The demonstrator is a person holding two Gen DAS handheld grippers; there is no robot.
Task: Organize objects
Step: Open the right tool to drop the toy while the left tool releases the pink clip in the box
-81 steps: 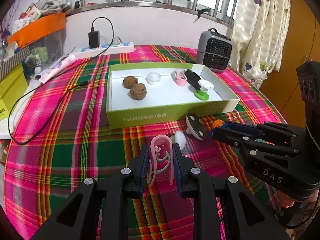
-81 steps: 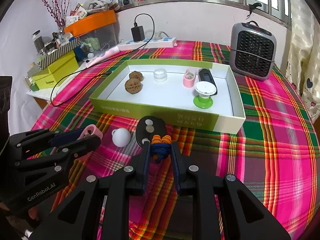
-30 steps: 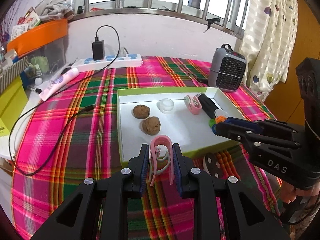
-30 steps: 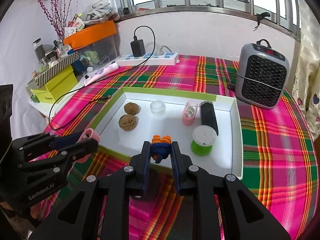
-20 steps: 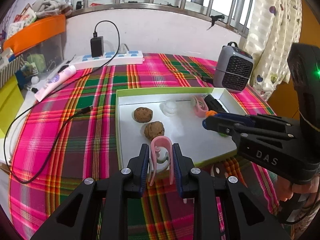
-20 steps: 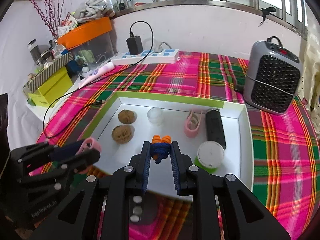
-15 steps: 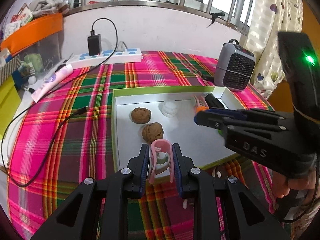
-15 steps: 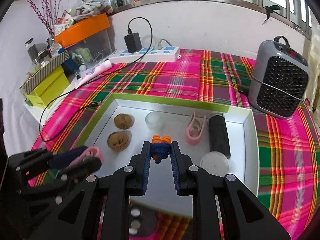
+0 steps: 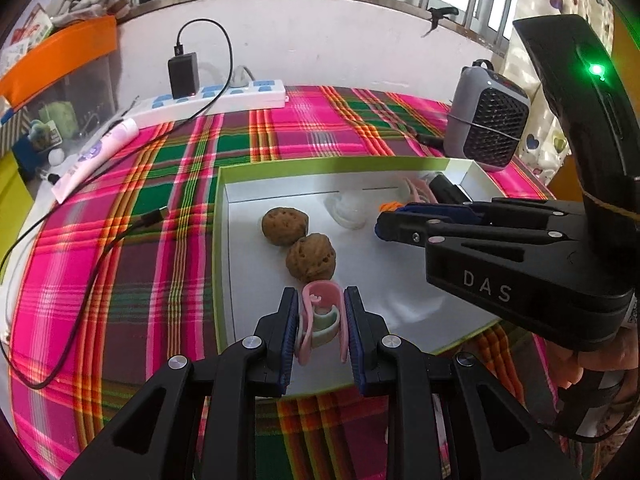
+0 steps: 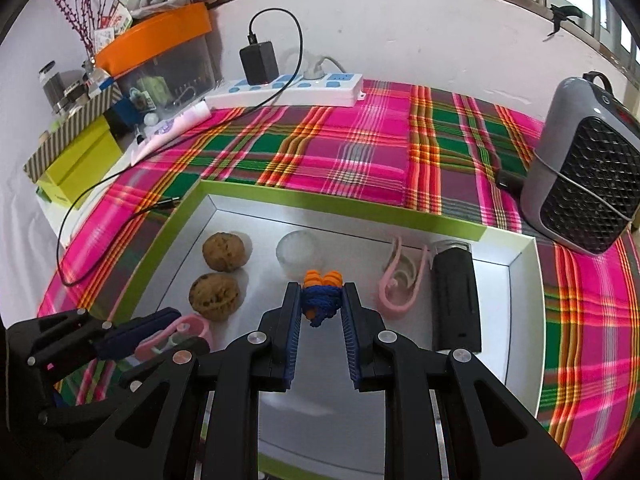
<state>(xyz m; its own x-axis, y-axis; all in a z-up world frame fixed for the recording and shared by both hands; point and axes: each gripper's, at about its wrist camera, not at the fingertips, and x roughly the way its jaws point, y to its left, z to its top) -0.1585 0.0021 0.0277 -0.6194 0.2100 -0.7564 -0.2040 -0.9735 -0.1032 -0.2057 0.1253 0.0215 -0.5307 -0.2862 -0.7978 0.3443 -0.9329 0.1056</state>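
Both tools are over the green-rimmed white tray [image 10: 340, 210] on the plaid-covered bench [image 10: 360, 148]. The left hand-held gripper [image 9: 320, 320] is pinching a pink clip [image 9: 322, 310] between its blue pads, right over the tray's near part, and just ahead of its tips sits a walnut [image 9: 311, 257], with a second walnut [image 9: 285, 225] a little beyond that. The right hand-held gripper [image 10: 320, 308] is clamped on a blue-and-orange knotted rope piece [image 10: 321, 294], held over the middle of the tray. Just past its tips there's a small clear cup [image 10: 298, 254]; off to its right lie another pink clip [image 10: 402, 280] and, beside that, a black cylinder [image 10: 454, 296]. Further right, outside the tray, stands a grey heater [image 10: 584, 168].
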